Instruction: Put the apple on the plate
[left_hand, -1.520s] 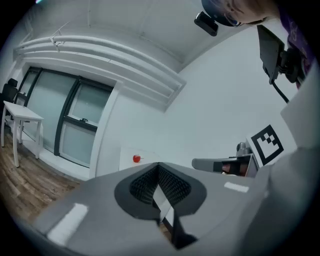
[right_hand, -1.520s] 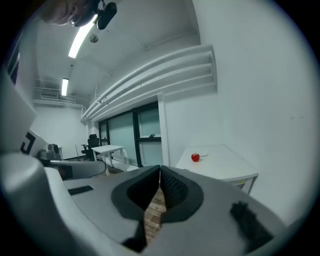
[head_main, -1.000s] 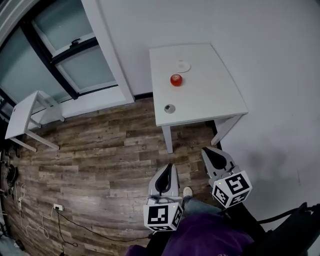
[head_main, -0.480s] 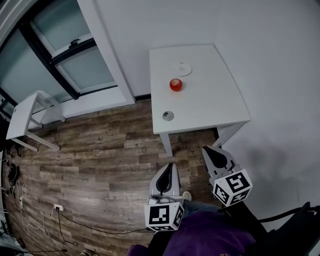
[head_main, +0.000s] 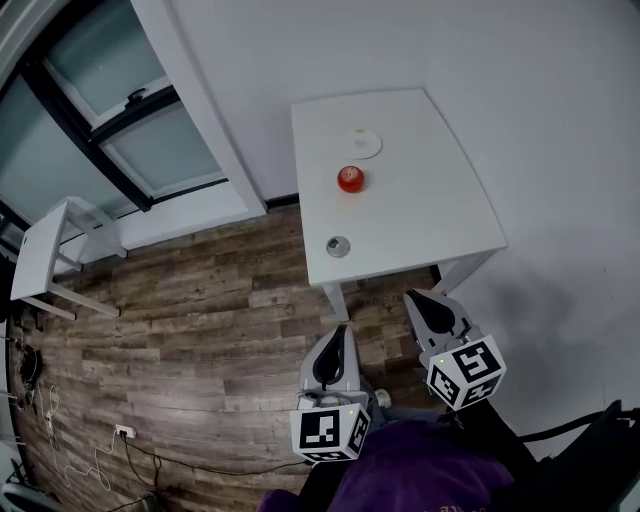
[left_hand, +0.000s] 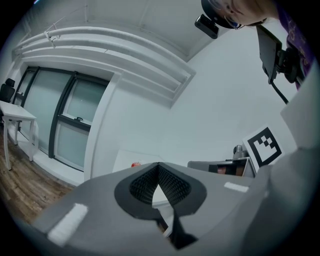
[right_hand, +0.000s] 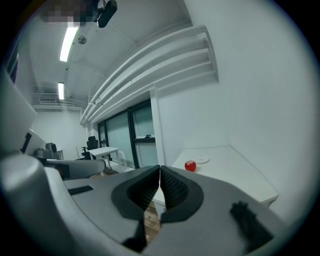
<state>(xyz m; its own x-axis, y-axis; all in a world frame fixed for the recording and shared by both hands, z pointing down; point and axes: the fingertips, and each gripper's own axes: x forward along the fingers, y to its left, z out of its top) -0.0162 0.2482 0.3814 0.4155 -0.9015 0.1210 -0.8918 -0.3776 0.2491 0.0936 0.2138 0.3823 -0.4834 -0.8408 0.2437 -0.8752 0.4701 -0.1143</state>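
A red apple (head_main: 350, 179) sits near the middle of a white table (head_main: 430, 200), and shows small in the right gripper view (right_hand: 190, 166) and the left gripper view (left_hand: 135, 164). A small white plate (head_main: 364, 145) lies behind it toward the wall, also seen in the right gripper view (right_hand: 202, 160). Both grippers hang well short of the table, above the wooden floor. My left gripper (head_main: 335, 345) is shut with nothing in it. My right gripper (head_main: 424, 303) is shut and empty too, close to the table's front edge.
A small round grey object (head_main: 338, 246) lies near the table's front left corner. A second white table (head_main: 45, 245) stands at the far left by the dark-framed windows (head_main: 120, 120). Cables (head_main: 130, 450) lie on the wooden floor. A white wall runs behind and right of the table.
The table, apple and plate have slid lower in the head view, so they are nearer to me. Both grippers have kept their pose and stay shut.
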